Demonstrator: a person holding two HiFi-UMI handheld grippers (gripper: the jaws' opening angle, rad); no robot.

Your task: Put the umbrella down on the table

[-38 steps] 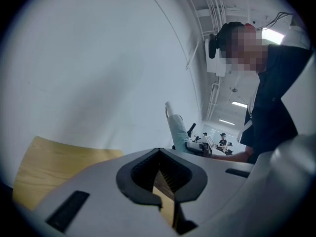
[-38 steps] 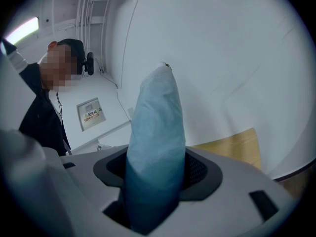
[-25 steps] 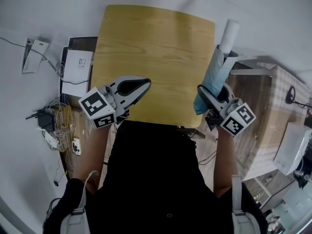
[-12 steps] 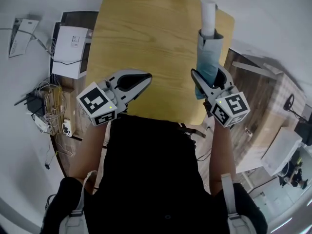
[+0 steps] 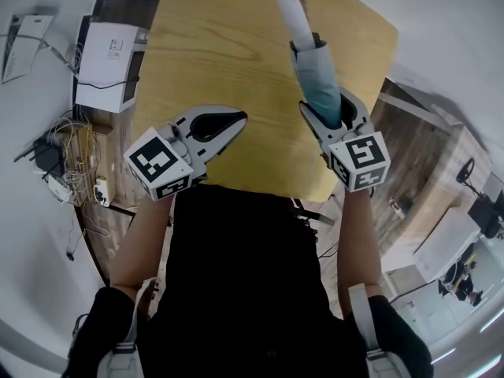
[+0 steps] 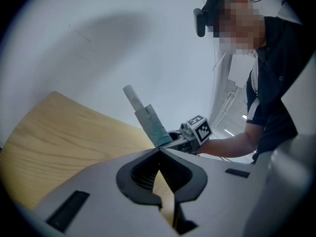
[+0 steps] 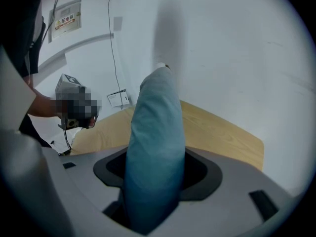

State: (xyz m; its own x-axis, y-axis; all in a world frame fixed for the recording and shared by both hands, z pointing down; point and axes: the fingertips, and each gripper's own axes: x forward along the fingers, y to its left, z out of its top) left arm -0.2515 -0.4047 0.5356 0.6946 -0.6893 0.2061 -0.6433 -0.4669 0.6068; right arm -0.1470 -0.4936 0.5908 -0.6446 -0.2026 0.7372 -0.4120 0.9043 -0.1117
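Setting: pale wooden table with rounded corners, seen from above, with a white wall behind it in both gripper views.
Right tongs: closed around the lower part of a folded umbrella, one jaw on each side of it.
Umbrella: teal fabric with a white end farthest from the tongs. It points away from the person and tilts upward over the right side of the table, with the white end raised off the wood.
Left tongs: jaws together with the tips touching and nothing between them. They sit over the near part of the table, well apart from the umbrella.
Person: black top and bare forearms, standing at the near edge of the table with a gripper in each hand.
Left of the table: white box on a dark stand, and near it a tangle of cables on the floor.
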